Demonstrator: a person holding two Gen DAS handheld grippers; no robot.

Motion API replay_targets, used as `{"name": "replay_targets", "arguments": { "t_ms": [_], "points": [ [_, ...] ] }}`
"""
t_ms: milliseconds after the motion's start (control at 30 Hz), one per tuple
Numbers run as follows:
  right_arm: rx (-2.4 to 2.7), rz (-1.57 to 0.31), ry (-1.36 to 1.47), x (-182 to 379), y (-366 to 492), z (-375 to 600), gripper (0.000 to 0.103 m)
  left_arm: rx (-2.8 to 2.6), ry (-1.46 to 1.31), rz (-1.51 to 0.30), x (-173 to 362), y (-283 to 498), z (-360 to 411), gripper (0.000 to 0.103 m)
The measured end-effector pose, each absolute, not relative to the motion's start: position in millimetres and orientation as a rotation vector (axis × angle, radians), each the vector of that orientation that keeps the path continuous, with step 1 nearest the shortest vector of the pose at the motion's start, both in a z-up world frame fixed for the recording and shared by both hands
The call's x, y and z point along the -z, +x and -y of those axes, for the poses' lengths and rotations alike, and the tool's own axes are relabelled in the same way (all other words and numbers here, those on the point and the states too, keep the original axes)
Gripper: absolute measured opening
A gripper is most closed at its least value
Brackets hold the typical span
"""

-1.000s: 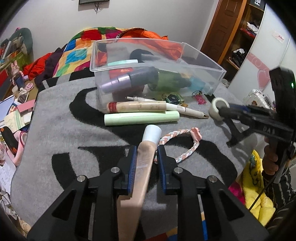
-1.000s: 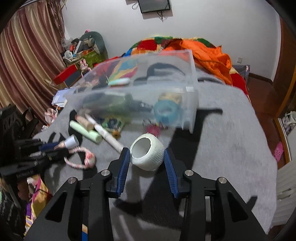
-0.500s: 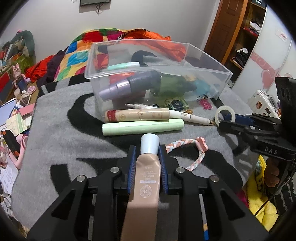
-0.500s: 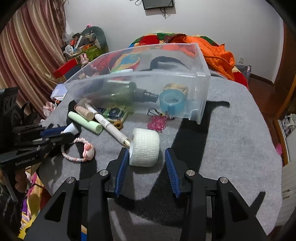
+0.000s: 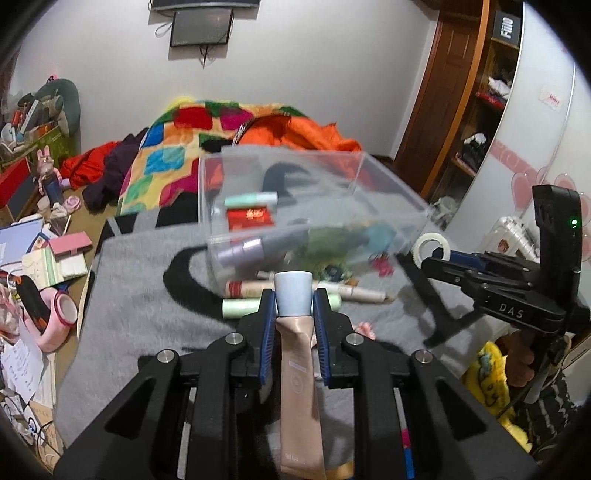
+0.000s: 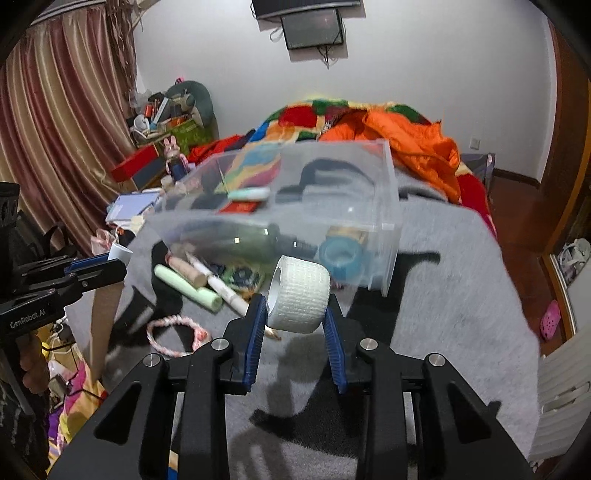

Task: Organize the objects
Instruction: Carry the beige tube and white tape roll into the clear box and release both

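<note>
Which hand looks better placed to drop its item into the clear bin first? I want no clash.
Probably the right: its gripper, shut on the bandage roll, sits near the clear bin. The left gripper holds its tube farther back.

A lived-in bedroom in a home. A bed [image 6: 461, 258] with a grey and black blanket fills the middle, and a patchwork quilt [image 5: 177, 155] and an orange padded jacket [image 6: 417, 147] are heaped at its far end. A small screen [image 6: 314, 27] hangs on the white wall, striped curtains [image 6: 55, 147] cover one side, and a wooden door [image 5: 439, 92] stands beside open shelves [image 5: 491, 96] of clothes. Boxes, papers and a toy rabbit [image 5: 48, 173] crowd the floor beside the bed's left edge; a pink slipper [image 6: 550, 319] lies on the floor off the right edge.
</note>
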State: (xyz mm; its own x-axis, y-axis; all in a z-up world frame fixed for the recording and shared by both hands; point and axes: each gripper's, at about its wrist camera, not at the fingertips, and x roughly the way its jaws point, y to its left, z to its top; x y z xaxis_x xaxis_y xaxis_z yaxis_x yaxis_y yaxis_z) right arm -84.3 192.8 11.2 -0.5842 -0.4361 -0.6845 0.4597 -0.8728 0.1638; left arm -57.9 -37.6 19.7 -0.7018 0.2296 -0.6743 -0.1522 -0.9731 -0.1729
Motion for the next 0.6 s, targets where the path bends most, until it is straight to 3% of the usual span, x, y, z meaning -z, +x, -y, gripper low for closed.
{"name": "replay_targets", "arguments": {
  "t_ms": [600],
  "points": [
    [2.488, -0.029, 0.835, -68, -102, -183, 0.028, -2.809, -0.840, 0.134, -87, -80, 20, 0.019]
  ]
}}
